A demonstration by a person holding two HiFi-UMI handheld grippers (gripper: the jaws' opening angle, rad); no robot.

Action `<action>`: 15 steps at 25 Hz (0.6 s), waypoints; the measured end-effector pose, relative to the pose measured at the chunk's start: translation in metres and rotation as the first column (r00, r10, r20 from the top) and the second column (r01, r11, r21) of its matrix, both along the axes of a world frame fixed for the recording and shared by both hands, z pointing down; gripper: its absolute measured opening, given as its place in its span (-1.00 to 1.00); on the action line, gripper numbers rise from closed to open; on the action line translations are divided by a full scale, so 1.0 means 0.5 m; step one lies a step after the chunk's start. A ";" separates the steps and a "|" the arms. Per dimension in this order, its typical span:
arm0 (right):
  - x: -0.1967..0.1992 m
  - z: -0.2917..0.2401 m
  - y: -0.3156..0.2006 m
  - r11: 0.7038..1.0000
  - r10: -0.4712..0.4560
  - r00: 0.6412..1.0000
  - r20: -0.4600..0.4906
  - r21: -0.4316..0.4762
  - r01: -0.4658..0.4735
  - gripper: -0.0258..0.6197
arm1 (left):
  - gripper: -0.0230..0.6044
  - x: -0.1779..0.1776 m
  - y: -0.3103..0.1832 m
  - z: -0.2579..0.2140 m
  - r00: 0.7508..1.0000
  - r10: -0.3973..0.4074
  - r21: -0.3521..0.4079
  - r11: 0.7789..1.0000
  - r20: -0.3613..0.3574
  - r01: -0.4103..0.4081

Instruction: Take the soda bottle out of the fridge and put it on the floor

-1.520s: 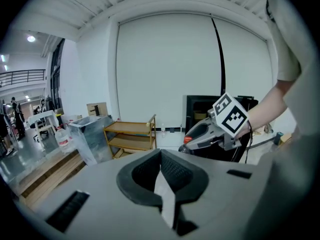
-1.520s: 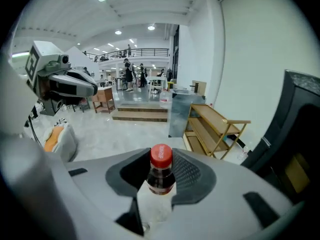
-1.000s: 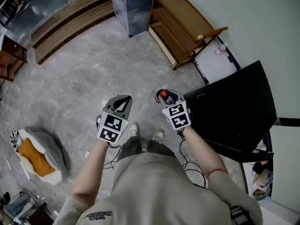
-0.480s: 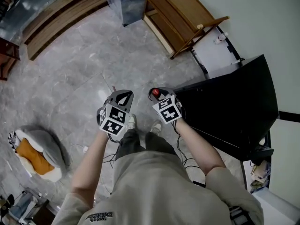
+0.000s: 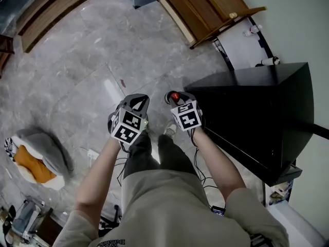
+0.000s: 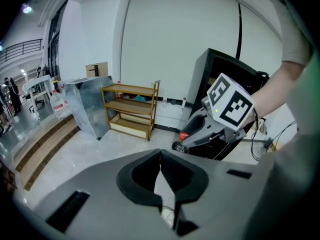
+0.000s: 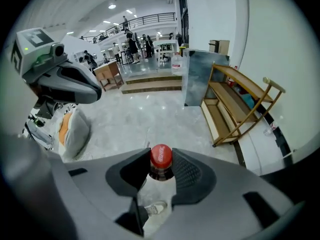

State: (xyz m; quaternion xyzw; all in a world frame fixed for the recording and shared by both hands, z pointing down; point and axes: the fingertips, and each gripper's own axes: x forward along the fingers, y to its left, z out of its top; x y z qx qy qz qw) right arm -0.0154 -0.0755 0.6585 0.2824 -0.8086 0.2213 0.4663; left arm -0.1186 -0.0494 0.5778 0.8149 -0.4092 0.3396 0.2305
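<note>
My right gripper (image 5: 172, 96) is shut on the neck of a soda bottle (image 7: 161, 165) with a red cap (image 5: 175, 96); the dark bottle hangs below the jaws, above the grey marble floor (image 5: 92, 60). The black fridge (image 5: 257, 112) stands just to its right, its top toward me. My left gripper (image 5: 139, 101) is held level beside the right one, its jaws shut with nothing between them (image 6: 160, 169). In the left gripper view the right gripper (image 6: 186, 141) and the red cap (image 6: 184, 134) show in front of the fridge (image 6: 225, 74).
A wooden shelf rack (image 5: 205, 9) leans at the wall beyond the fridge, a metal-clad box (image 7: 200, 79) next to it. A grey and orange cushion (image 5: 36, 156) lies on the floor at left. The person's shoes (image 5: 169, 130) and legs are right below the grippers. Wooden steps (image 5: 46, 9) run at far left.
The view has shifted: the fridge now sits closer and its top fills the right side. Both grippers stay side by side, the right still holding the bottle.
</note>
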 end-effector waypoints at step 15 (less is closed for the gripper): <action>-0.005 0.241 -0.012 0.996 0.071 0.997 -0.036 -0.052 -0.072 -0.58 | -0.91 0.001 -0.014 0.287 1.000 0.020 -0.184 0.983 -0.022 -0.024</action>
